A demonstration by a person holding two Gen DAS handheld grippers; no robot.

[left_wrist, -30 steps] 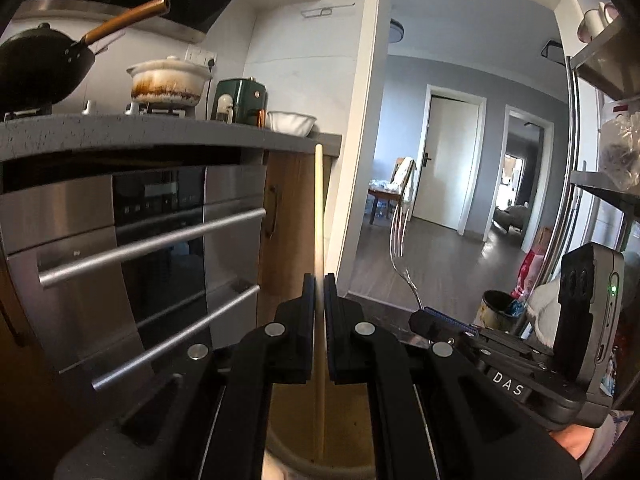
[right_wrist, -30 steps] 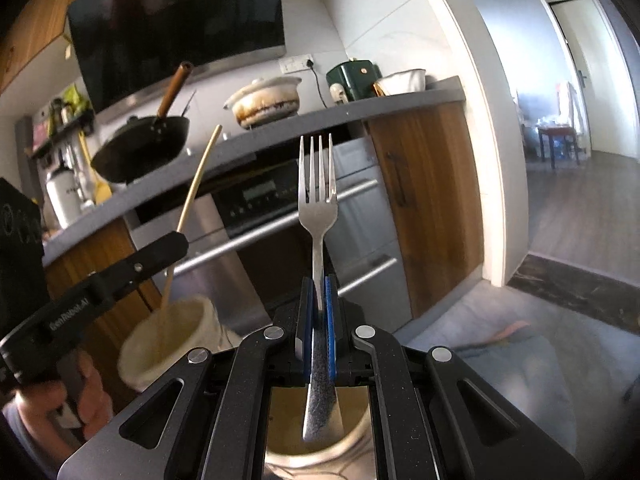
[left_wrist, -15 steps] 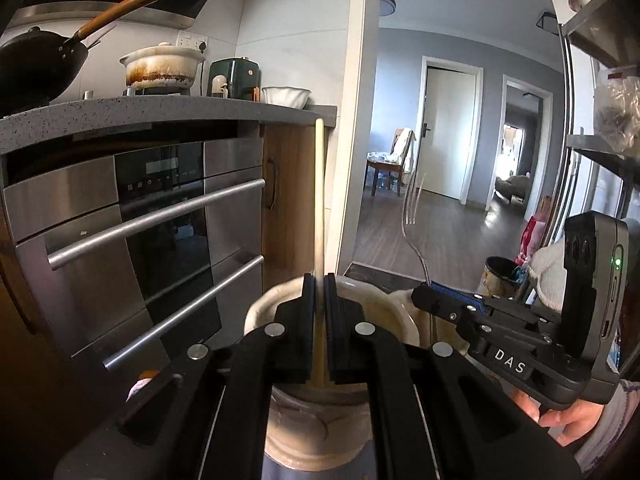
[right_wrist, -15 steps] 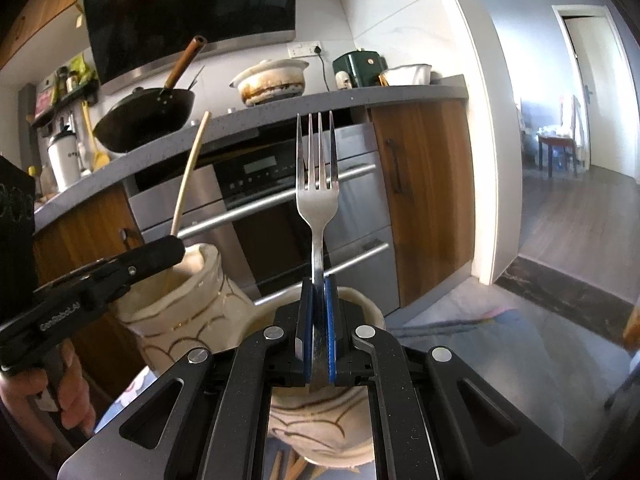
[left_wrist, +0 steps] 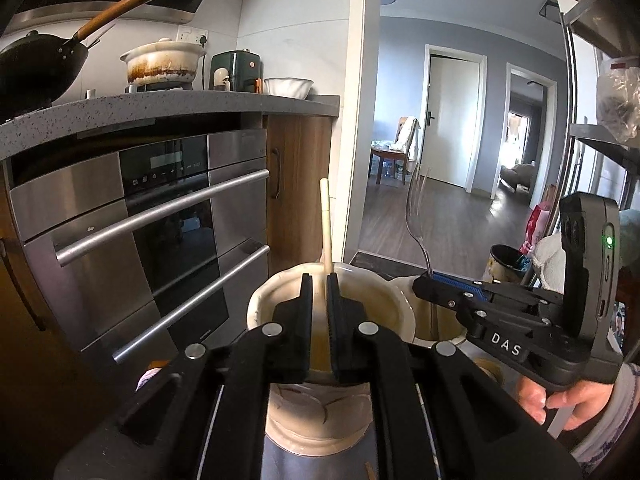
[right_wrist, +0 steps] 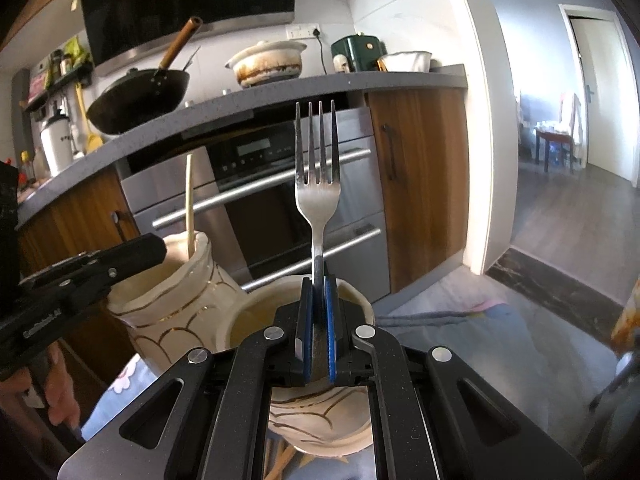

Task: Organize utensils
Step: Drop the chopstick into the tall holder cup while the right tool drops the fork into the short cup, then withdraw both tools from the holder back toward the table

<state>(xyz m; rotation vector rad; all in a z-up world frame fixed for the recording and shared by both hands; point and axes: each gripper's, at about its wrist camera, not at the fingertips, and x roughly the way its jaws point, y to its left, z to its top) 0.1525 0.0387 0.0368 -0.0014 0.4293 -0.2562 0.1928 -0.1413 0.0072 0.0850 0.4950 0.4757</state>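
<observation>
Both cream ceramic jars now stand in full view beneath the grippers, where a second ago only their rims showed at the frame bottoms. Left gripper (left_wrist: 319,280) holds a pale chopstick (left_wrist: 326,232) upright over the left jar (left_wrist: 280,300); its jaws are opening slightly at this moment, with the chopstick between them, lower end inside the jar mouth. Whether the pads press on the stick cannot be told. Right gripper (right_wrist: 316,280) is closed tight on the handle of a steel fork (right_wrist: 318,188), tines up, directly above the right jar (right_wrist: 356,300). The two jars stand just beside each other on a patterned blue cloth (right_wrist: 460,320). Right hand (left_wrist: 560,400) grips the right gripper's handle. Behind stand a stainless oven (left_wrist: 160,220), and on the table (left_wrist: 160,108) above it a black wok (left_wrist: 36,68) and a stained white pot (left_wrist: 160,64).
</observation>
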